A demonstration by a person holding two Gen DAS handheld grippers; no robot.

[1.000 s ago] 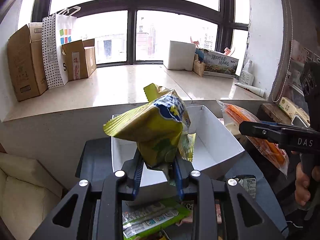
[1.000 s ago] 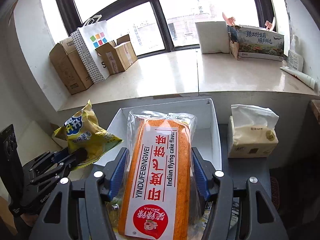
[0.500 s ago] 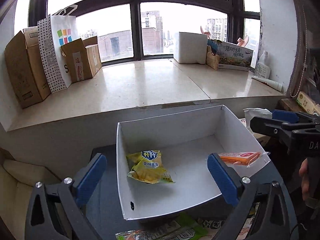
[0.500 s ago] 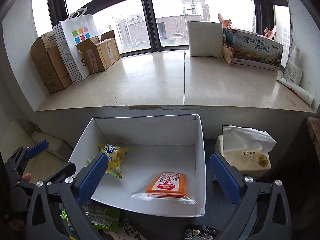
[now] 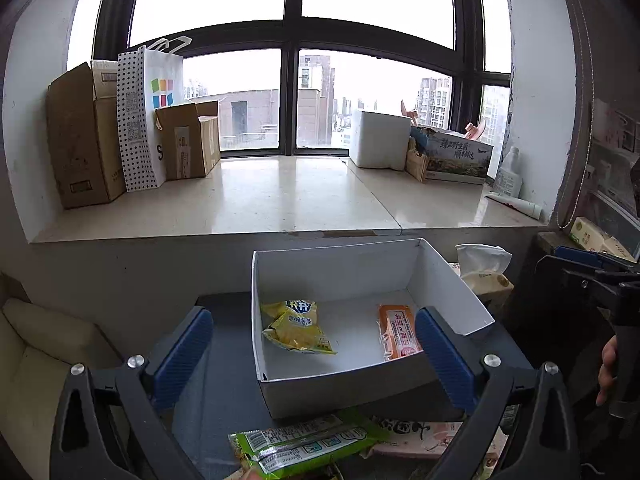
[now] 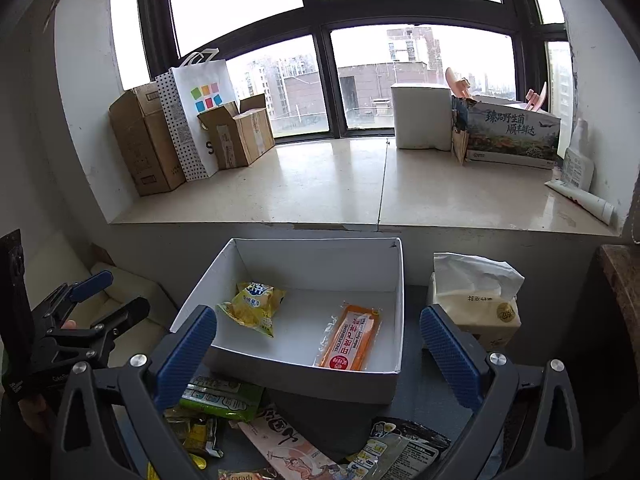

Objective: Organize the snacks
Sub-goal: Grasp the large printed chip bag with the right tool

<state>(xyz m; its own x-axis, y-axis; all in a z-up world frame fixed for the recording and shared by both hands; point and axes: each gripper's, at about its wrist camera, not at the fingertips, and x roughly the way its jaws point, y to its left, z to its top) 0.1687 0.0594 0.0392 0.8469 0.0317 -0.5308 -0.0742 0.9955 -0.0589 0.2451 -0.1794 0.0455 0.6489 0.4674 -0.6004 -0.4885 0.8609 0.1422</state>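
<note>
Two wide, empty claws (image 5: 314, 350) (image 6: 318, 346) before white box (image 6: 288, 376), bare floor between snacks (image 6: 250, 314).

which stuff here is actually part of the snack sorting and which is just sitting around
Part of the job:
white box
yellow chip bag and orange cake pack inside it
loose snack packets in front of it

Just lying about:
tissue pack
cardboard boxes, spotted paper bag and foam box on the sill

White box (image 6: 308, 376); yellow chip bag (image 6: 252, 308) with blue logo; orange cake pack (image 6: 352, 338), red lettering; green snack packet (image 5: 300, 446); blue-padded black jaws; polka-dotted white paper bag (image 5: 148, 120) with coloured squares.
</note>
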